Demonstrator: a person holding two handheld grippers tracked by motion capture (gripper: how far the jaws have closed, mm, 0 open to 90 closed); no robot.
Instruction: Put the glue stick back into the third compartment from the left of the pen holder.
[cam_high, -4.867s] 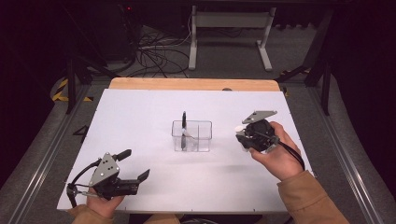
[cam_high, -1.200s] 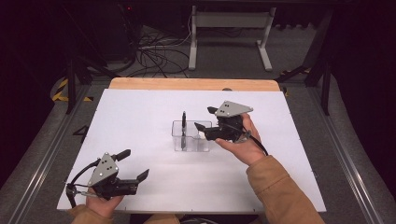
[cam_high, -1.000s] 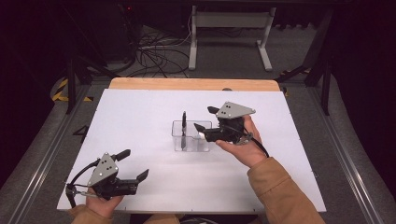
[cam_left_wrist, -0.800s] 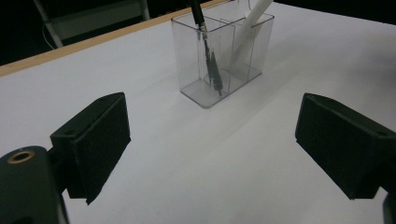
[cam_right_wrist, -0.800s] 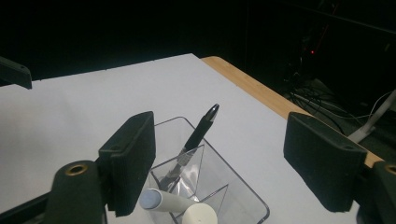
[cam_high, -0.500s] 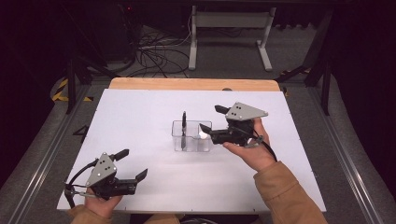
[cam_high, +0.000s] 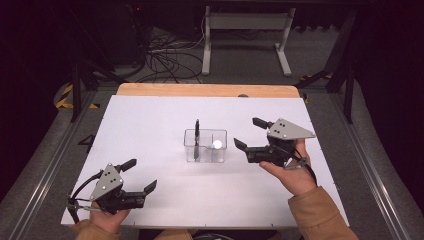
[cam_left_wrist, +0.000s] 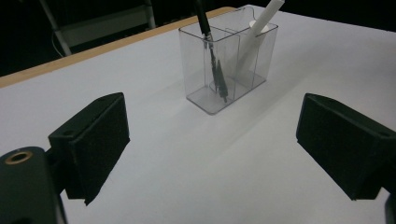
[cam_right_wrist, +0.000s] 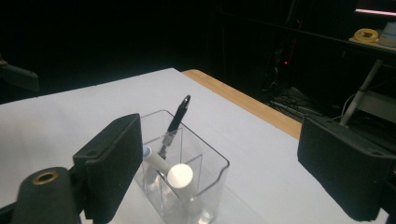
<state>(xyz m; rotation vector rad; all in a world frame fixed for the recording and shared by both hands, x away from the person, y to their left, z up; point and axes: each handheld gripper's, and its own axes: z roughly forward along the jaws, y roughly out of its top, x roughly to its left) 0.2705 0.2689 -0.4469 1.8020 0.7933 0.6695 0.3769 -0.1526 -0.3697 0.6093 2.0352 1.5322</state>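
Jaws of my right gripper (cam_high: 246, 135) have just been opening — nothing between them — just beside the clear plastic two-compartment holder (cam_high: 205, 146) with white marker (cam_high: 217, 145) and black pen (cam_high: 197, 132); my left gripper (cam_high: 141, 176) hangs released.

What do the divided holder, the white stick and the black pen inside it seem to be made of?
Holder: clear, glossy hard plastic by the look; its contents and inner divider show through the walls. White stick: smooth, matte, probably plastic, though the look leaves it open. Black pen: dark plastic or metal; cannot tell which.
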